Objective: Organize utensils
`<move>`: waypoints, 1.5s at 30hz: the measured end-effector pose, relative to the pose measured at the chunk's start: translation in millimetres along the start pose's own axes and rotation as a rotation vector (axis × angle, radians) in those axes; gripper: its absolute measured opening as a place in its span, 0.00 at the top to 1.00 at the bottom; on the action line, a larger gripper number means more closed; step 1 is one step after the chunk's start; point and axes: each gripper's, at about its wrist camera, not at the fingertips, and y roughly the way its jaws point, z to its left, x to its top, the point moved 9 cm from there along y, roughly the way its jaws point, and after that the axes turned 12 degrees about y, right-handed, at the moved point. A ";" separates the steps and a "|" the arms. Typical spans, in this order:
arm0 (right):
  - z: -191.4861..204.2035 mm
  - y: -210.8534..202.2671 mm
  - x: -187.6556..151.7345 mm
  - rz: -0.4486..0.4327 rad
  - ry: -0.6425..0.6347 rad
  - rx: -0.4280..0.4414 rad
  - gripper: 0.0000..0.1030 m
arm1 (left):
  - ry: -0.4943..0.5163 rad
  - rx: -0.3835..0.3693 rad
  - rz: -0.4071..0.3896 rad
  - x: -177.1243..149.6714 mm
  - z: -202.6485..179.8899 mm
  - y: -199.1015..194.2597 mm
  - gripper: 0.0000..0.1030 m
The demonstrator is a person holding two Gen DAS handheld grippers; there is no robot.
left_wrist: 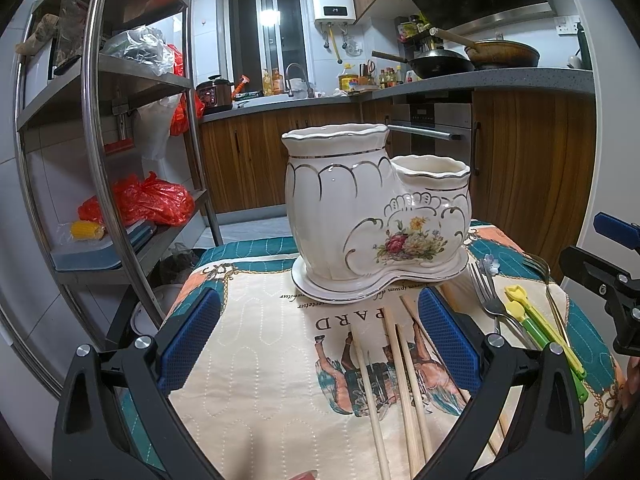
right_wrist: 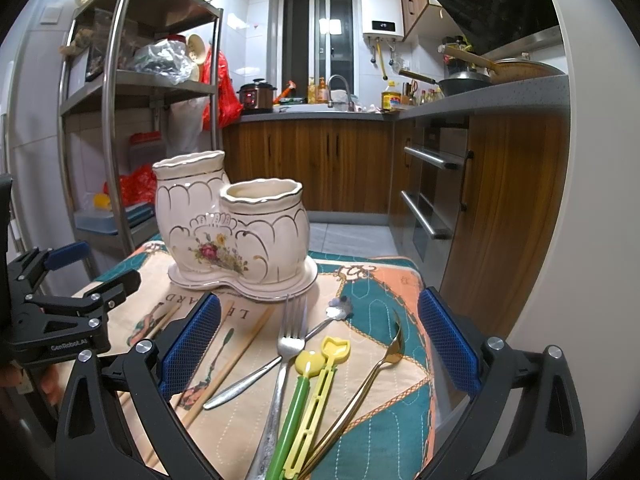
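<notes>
left wrist view: your left gripper (left_wrist: pixel 319 336) gapes over chopsticks (left_wrist: pixel 404 384). right wrist view: your right gripper (right_wrist: pixel 319 338) spread above fork (right_wrist: pixel 289 344), perhaps not touching.

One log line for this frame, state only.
left: open, over chopsticks | right: open, over fork | holder: looks empty | nothing held

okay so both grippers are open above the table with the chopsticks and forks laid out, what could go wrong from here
1. The ceramic holder stands on a loose saucer on a quilted cloth; a nudge could tip or slide it.
2. The silver fork, slim spoon, green-yellow tongs and gold fork overlap, so the right gripper may drag neighbours.
3. The thin chopsticks lie flat under the left gripper, likely hard to pinch.
</notes>
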 end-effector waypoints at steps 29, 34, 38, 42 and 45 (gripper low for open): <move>0.6 1.8 -1.3 0.004 0.000 -0.001 0.05 | 0.003 0.000 -0.001 0.5 -0.9 -0.3 0.05; 0.3 2.7 -1.2 0.010 -0.001 0.005 0.05 | 0.007 -0.005 0.001 0.8 -0.5 -1.2 0.05; -15.1 1.3 9.8 0.000 -0.009 -0.032 0.05 | 0.041 -0.013 0.015 -0.4 -1.3 0.0 0.05; -45.5 4.3 15.4 0.024 0.030 -0.062 0.05 | 0.071 -0.050 0.054 -6.7 -1.0 2.4 0.05; -56.1 9.5 11.2 0.059 0.041 -0.077 0.05 | 0.066 -0.119 0.135 -18.5 -5.8 10.5 0.05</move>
